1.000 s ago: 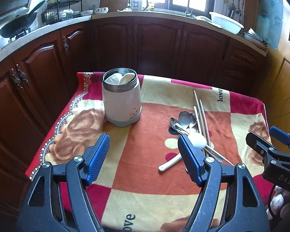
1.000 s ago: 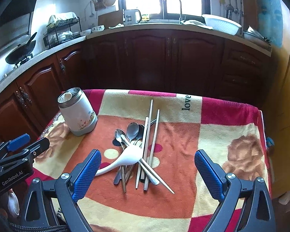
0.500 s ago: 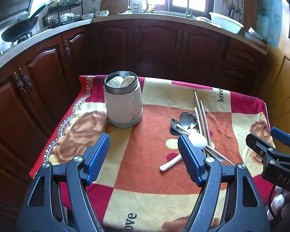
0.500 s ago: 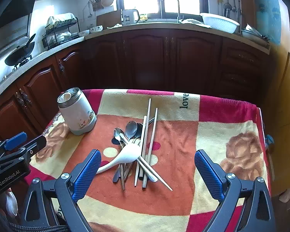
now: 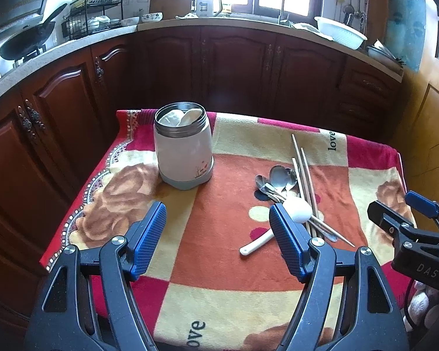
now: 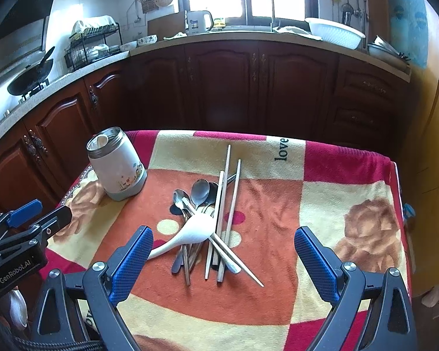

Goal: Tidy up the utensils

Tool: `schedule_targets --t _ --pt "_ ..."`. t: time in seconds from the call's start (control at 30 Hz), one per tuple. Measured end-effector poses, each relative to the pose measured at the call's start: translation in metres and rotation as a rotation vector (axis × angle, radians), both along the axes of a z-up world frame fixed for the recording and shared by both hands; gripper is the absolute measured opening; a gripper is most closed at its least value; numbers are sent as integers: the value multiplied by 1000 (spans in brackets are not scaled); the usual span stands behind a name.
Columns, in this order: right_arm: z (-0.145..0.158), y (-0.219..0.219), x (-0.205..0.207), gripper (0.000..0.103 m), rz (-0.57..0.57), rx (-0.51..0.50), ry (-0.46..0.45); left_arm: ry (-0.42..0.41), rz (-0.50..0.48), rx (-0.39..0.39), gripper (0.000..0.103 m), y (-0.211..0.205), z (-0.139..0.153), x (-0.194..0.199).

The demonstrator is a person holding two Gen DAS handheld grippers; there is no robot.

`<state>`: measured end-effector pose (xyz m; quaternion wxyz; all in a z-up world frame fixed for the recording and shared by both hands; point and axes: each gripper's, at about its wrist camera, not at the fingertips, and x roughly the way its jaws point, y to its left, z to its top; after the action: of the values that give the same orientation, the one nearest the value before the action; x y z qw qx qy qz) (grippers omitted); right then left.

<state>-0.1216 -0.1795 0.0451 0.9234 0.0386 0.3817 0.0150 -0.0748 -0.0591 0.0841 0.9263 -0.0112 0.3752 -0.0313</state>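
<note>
Centrally on the blanket-covered counter [image 6: 322,204] lies the utensil pile [image 6: 210,222]: metal spoons, chopsticks and a white spoon [image 6: 190,231] on top. Most long axes run away from the cameras; the white spoon's handle angles toward the near left. The right gripper [image 6: 222,251] hovers directly before the pile, fingers wide apart and empty. The left gripper [image 5: 216,239], likewise spread and empty, faces the jar [image 5: 184,149], which stands well left of the pile.
</note>
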Motion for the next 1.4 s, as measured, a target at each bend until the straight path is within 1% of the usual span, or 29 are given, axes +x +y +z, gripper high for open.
schedule_targets --t 0.47,0.8,1.0,1.17,1.3,1.4 --pt "2 -1 -1 96 -2 -4 -17 5 -13 -11 73 -3 1 -1" --pt "-3 -6 2 96 0 8 0 32 -20 -3 73 -8 -7 4" --pt "-11 -11 5 96 4 16 20 43 -52 -12 73 -13 -14 8" --pt "-24 -17 11 95 21 35 49 71 -158 -56 73 -23 -26 16" --pt "-36 -22 16 88 23 36 75 83 -230 -68 73 -32 -35 23" --pt "-42 -29 19 87 13 47 92 108 -297 -73 73 -42 -44 32"
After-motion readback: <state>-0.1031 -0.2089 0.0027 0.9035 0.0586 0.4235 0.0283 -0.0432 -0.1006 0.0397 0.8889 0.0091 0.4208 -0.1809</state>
